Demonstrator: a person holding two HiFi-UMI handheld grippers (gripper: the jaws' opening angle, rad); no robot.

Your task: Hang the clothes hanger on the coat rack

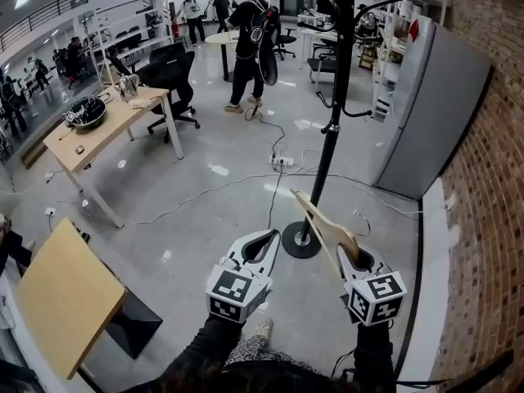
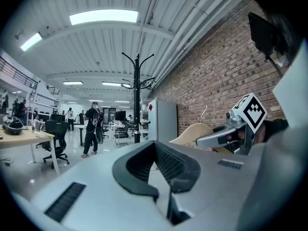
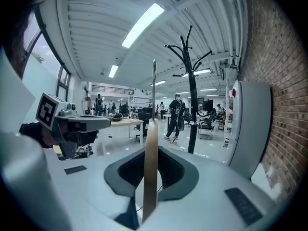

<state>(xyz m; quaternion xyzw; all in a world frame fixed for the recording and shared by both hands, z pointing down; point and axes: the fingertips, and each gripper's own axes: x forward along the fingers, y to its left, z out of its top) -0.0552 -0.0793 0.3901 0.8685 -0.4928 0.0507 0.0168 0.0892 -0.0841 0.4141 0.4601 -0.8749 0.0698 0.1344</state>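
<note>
The right tongs pinch the flat light-wood clothes hanger in the air, near the tall black coat rack. The left tongs are closed on nothing. The hanger is not hung up yet.

Open office with a glossy grey floor, loose cables and a power strip strewn across it, under a white ribbed ceiling with long strip lights. Red brick wall along the right, a tall grey cabinet against it. On the left a wooden desk with a black office chair just beyond, another wooden tabletop nearer, several people far back, and what looks like a window high on the left.
</note>
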